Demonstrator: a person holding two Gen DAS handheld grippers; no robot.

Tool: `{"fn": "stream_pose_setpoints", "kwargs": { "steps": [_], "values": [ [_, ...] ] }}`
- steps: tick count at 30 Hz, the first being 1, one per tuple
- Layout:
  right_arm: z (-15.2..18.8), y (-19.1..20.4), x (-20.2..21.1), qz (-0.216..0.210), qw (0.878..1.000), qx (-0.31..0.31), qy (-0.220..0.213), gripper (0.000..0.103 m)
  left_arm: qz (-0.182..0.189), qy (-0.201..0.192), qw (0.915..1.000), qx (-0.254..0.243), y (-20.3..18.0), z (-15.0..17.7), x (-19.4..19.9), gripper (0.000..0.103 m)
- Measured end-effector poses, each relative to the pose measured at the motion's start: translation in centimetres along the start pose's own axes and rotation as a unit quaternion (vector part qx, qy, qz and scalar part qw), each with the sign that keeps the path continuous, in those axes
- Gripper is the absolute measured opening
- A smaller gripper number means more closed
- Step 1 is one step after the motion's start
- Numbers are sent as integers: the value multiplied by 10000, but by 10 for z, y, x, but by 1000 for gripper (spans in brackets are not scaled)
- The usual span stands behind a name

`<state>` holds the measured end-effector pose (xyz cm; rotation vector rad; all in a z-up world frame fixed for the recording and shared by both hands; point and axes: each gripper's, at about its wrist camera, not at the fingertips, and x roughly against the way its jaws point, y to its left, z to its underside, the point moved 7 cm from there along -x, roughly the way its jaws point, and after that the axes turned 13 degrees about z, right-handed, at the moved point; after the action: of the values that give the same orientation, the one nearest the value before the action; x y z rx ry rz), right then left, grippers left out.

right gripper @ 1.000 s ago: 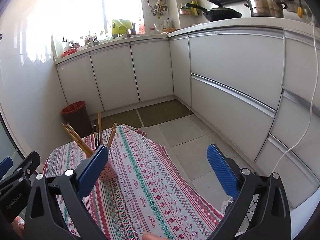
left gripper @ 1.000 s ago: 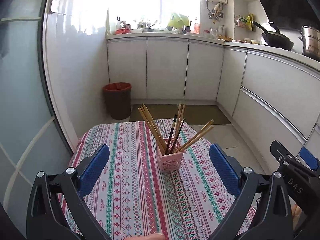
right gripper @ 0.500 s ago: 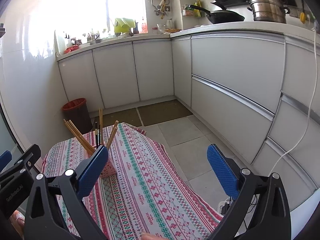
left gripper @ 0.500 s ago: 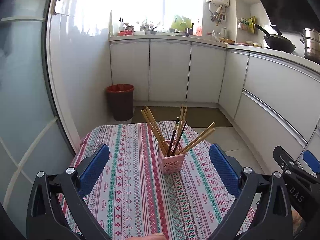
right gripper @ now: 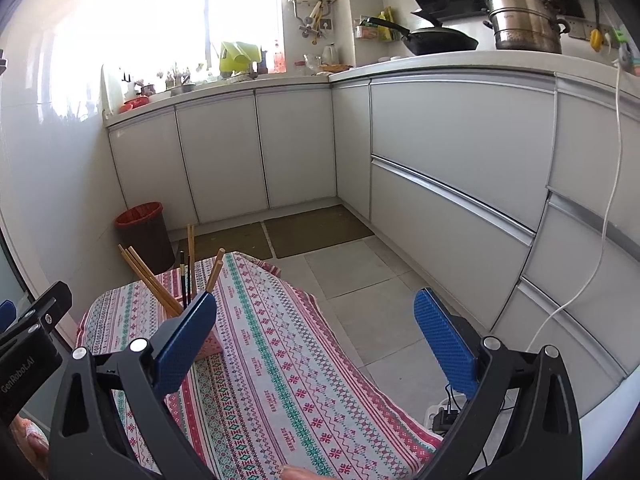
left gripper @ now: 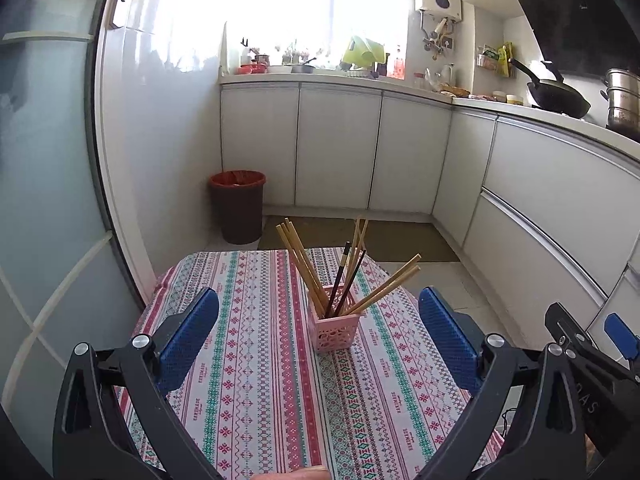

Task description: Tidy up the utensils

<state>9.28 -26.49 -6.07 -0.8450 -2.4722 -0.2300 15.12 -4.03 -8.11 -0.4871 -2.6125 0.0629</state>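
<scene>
Small table (left gripper: 256, 360) under a striped patterned cloth, kitchen behind. Pink perforated holder (left gripper: 335, 330) stands upright near the table's middle, toward the far half. Chopsticks (left gripper: 304, 268) sit in it, fanned out: a bundle of wooden ones leaning left, a dark pair (left gripper: 340, 280) roughly upright, more wooden ones leaning right and back. No loose utensils on the cloth that can be made out.

Left gripper (left gripper: 318, 344): jaws spread wide, nothing between the blue pads (left gripper: 188, 336); held above the near part of the table, the holder framed between the fingers but farther off, not touching.

Right gripper (right gripper: 316, 344): also wide open and empty, held over the table's right side, pointing toward the floor tiles and cabinets. In its view the holder (right gripper: 210, 346) is mostly hidden behind the left blue pad (right gripper: 184, 344); whether the pad touches it is hard to judge, probably just in front.

Background: red-lined bin (left gripper: 238, 206) on the floor by the cabinets, black wok (right gripper: 440, 40) and steel steamer pot (right gripper: 524, 20) on the counter.
</scene>
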Motion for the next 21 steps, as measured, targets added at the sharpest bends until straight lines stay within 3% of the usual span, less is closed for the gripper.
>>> {"fn": "stream_pose_setpoints", "kwargs": {
  "steps": [21],
  "values": [
    [1,-10,-6,95,9998,-136,126,96,125,85,9999,25,-14,1,-10,96]
  ]
}}
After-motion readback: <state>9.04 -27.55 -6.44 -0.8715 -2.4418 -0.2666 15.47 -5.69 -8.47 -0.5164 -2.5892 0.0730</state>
